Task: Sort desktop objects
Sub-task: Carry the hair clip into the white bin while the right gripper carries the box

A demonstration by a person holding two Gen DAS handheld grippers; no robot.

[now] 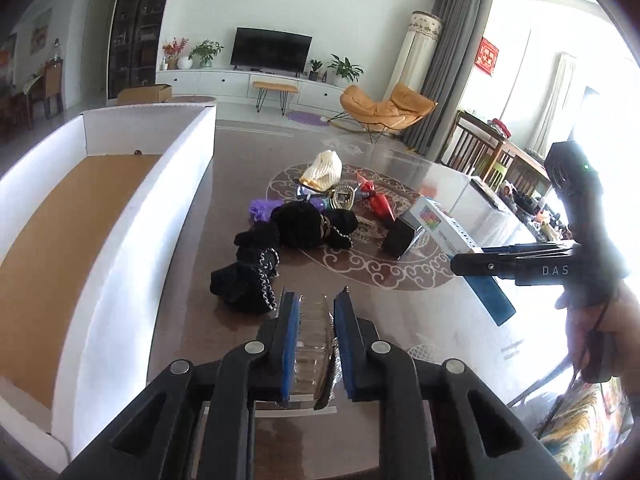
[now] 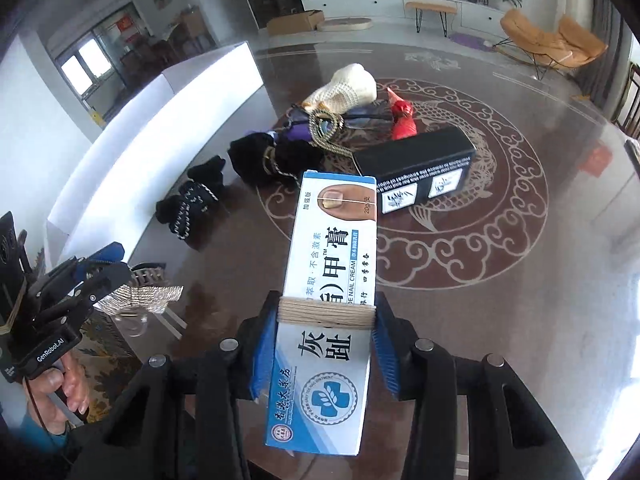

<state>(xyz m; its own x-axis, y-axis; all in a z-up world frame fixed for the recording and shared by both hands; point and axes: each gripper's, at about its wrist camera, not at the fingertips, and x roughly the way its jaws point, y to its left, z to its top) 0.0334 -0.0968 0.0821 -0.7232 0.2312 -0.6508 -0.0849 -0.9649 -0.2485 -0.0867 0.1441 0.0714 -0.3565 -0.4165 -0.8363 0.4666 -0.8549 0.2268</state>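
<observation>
The desktop objects are lying in a loose heap on the glossy brown table with its pale scroll-and-fish pattern, and I am working over its near edge in a bright living room.

My left gripper is pinching shut on a clear ribbed glass piece with a glittery silver strip hanging from it, lifted just above the tabletop. My right gripper is clamping a blue-and-white nail cream box, its jaws standing partly apart at the box's width, pads pressing its long sides beside a band of tan thread wound round it; the box is pointing away from me over the table.

Just beyond it a black box is lying on its side. Left of that, black fabric bundles with chain trim are sitting close to the long white cardboard box, open-topped with a brown floor, along the table's left. Farther back, purple cloth, a red pouch and a cream knitted piece are crowding together.

Beyond the table, an orange lounge chair and a television are standing by the far wall.
</observation>
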